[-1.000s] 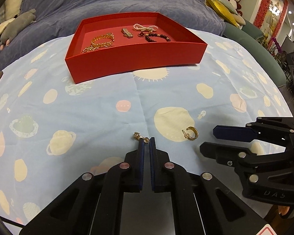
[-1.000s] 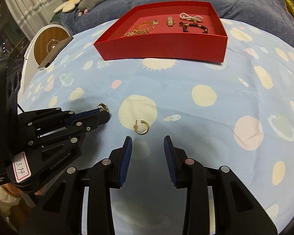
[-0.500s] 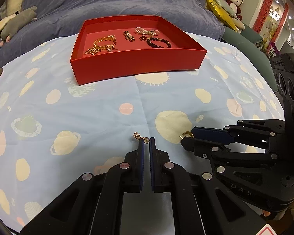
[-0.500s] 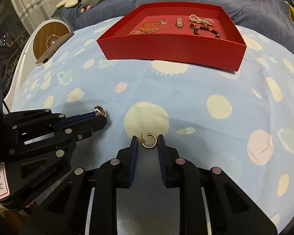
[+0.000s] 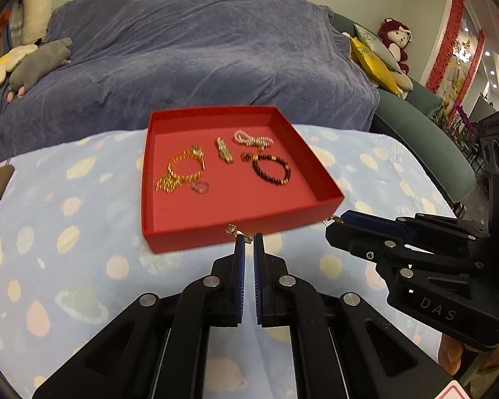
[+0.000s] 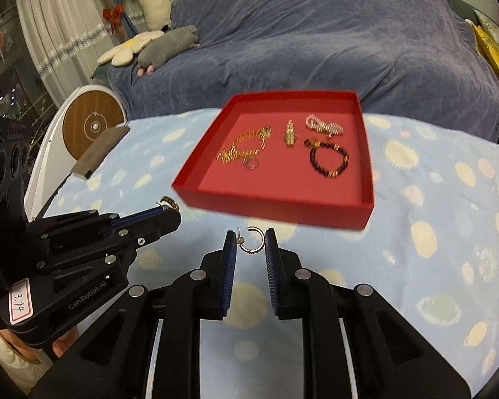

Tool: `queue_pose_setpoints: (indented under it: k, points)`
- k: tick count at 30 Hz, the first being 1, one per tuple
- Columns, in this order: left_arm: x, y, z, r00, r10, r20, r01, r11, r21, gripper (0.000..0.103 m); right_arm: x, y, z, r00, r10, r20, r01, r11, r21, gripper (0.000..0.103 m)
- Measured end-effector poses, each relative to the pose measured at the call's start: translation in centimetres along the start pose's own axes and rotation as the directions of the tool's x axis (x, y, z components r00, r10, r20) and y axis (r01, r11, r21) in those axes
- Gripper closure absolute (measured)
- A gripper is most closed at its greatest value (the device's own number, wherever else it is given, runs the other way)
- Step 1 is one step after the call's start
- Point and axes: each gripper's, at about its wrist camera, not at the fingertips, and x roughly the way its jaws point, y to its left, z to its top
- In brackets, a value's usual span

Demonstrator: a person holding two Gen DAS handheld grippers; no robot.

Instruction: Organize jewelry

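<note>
From the left wrist, a small gold earring (image 5: 239,231) is pinched at the tips of the left gripper (image 5: 249,237), just before the red tray (image 5: 249,229). From the right wrist, a gold hoop earring (image 6: 251,240) is clamped in the right gripper (image 6: 250,244), before that tray (image 6: 282,207).

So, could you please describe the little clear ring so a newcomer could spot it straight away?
Start at the shallow red cardboard tray on the planet-print blue cloth. Along its left side lies the gold chain-link bracelet. The small clear ring touches that bracelet's near edge, and it is the only see-through, colourless piece there.
</note>
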Motion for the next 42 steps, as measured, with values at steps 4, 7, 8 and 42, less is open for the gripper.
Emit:
queue_pose_setpoints:
  k: [4,7,8,42]
  points:
    - [2.5,0.7,3.8,0.999,0.053,0.004,-0.053,0.999,-0.004,0.099,2.3,-1.3,3.7,1.0,0.007,0.026,-0.008,0.999,0.041,0.085]
    - [4.3,1.8,4.9,0.995,0.1,0.001,-0.099,0.993,-0.06,0.06,3.7,-2.1,4.7,0.996,-0.054,0.074,0.048,0.996,0.076,0.077]
    - [4.4,2.0,4.8,0.991,0.13,0.017,-0.129,0.989,-0.071,0.054,4.0,-2.4,4.9,0.995,-0.063,0.081,0.056,0.994,0.09,0.076]
    - [3.7,3.1,1.4,0.966,0.258,-0.025,-0.259,0.958,-0.121,0.039,3.1,-1.3,0.7,0.985,-0.147,0.086,0.137,0.984,0.112,0.045]
